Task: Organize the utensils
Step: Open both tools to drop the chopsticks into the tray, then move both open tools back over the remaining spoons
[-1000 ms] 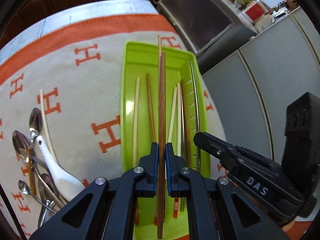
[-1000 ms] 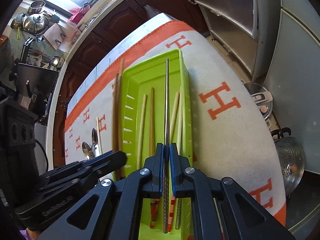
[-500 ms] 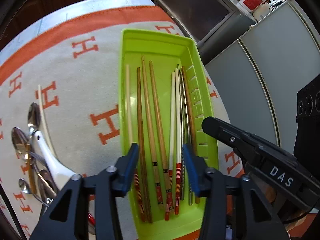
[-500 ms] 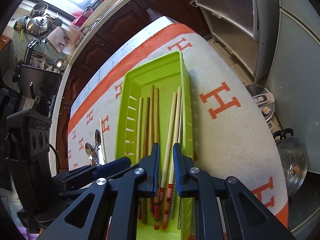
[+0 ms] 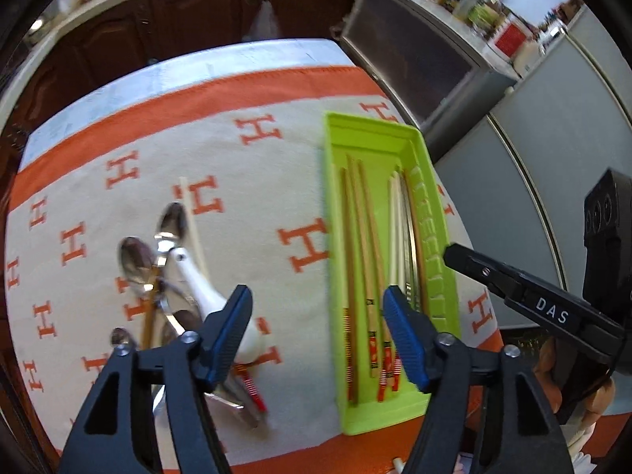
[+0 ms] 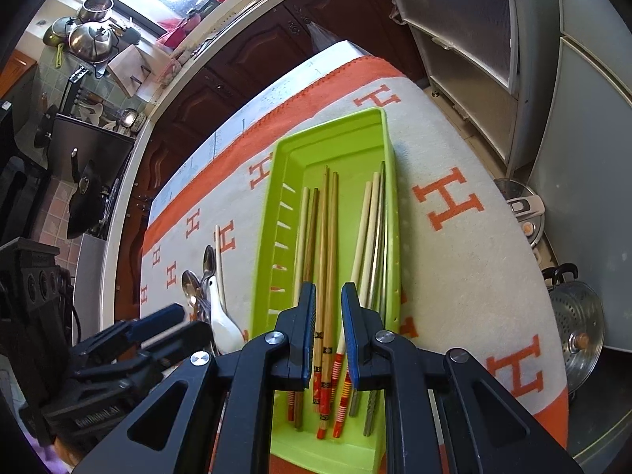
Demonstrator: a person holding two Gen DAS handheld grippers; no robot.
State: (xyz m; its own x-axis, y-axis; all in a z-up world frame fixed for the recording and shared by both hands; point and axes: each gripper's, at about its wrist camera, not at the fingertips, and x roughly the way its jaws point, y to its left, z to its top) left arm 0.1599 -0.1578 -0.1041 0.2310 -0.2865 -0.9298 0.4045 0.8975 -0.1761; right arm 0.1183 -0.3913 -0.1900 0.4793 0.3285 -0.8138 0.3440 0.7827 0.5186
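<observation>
A lime green tray lies on the blanket and holds several chopsticks, wooden, pale and metal. To its left lies a pile of metal spoons, a white ceramic spoon and one pale chopstick. My left gripper is open and empty, above the blanket between the spoons and the tray. My right gripper is open and empty above the near end of the tray.
A cream blanket with orange H marks and an orange border covers the table. Grey cabinets stand to the right, dark wooden cupboards behind. A steel steamer pot sits on the floor at the right.
Both grippers have let go of their chopsticks into the tray and opened. My left gripper has moved left toward the spoons and opened wider. My right gripper has opened a little more.
</observation>
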